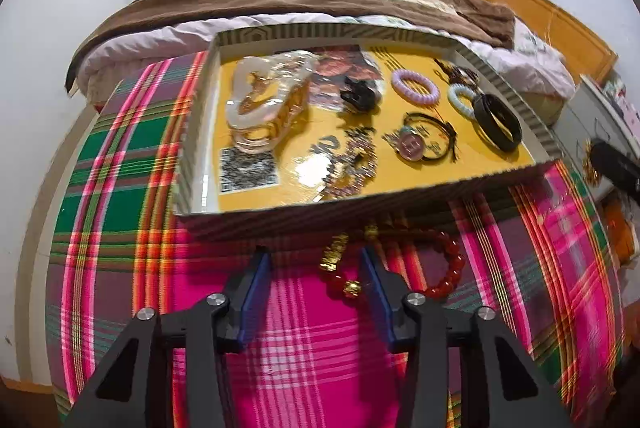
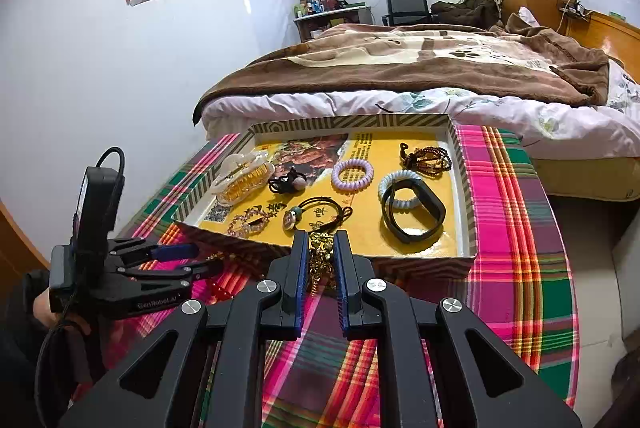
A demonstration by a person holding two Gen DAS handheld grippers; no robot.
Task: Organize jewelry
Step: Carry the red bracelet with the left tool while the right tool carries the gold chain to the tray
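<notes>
A shallow box [image 1: 400, 205] [image 2: 464, 163] with a yellow floor holds hair clips, coil hair ties, a black band and bracelets. A red bead bracelet with gold charms [image 1: 444, 270] lies on the plaid cloth just in front of the box. My left gripper [image 1: 316, 260] is open above the cloth, its right finger beside the red bracelet; it also shows in the right wrist view [image 2: 188, 260]. My right gripper [image 2: 322, 248] is shut on a gold chain piece [image 2: 320, 260], held in front of the box's near wall.
The box sits on a small table covered by a pink and green plaid cloth [image 2: 516, 228]. A bed with a brown blanket [image 2: 420, 67] stands right behind. In the box are a clear hair claw [image 1: 264, 103], a purple coil tie [image 1: 414, 87] and a black band [image 1: 498, 119].
</notes>
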